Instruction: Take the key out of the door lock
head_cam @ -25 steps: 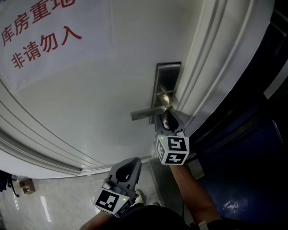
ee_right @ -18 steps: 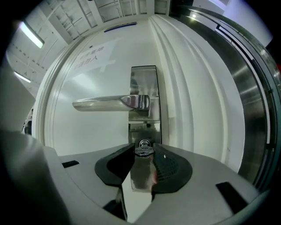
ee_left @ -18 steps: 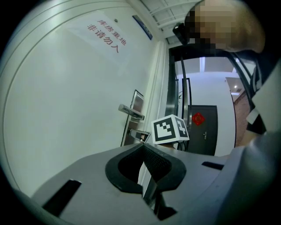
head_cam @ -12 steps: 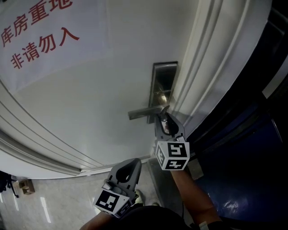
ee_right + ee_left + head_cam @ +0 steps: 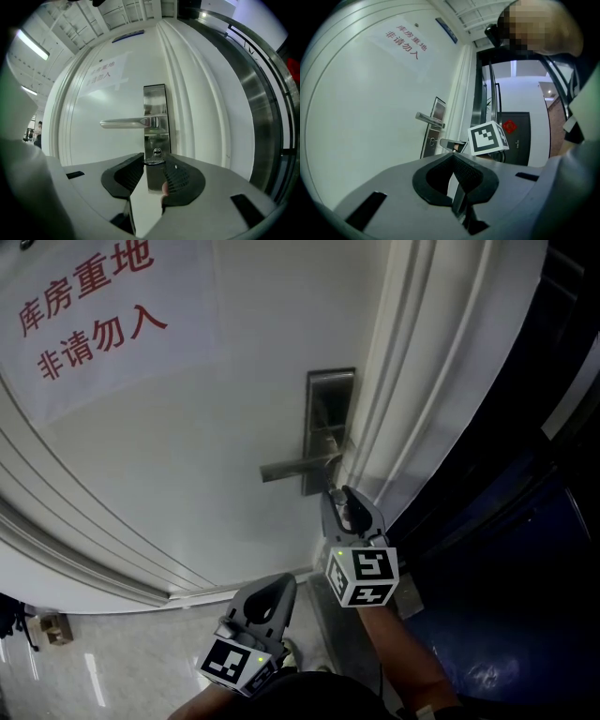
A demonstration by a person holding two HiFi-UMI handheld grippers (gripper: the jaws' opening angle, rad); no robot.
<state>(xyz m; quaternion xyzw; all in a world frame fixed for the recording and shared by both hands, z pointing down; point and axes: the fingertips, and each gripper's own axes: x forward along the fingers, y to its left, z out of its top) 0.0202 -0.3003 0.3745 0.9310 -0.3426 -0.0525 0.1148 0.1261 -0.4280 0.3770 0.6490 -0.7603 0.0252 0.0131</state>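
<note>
A steel lock plate (image 5: 330,399) with a lever handle (image 5: 292,468) sits on the white door (image 5: 187,446). My right gripper (image 5: 345,502) hangs just below and in front of the plate's lower end. In the right gripper view its pads are shut on the thin metal key (image 5: 151,161), a short way in front of the keyhole (image 5: 157,152), whose round face shows bare. Something reddish shows inside the jaws. My left gripper (image 5: 274,582) hangs low near the floor with its jaws shut on nothing; its tips (image 5: 452,157) meet.
A paper sign with red characters (image 5: 89,310) is stuck on the door's upper left. The moulded white door frame (image 5: 403,381) runs down beside the lock. To the right is a dark opening (image 5: 525,521). Pale floor tiles (image 5: 94,662) lie at the lower left.
My right gripper has drawn back and down from the lock plate with the key in it. The lock plate sits further left in view. The left gripper has stayed where it was.
</note>
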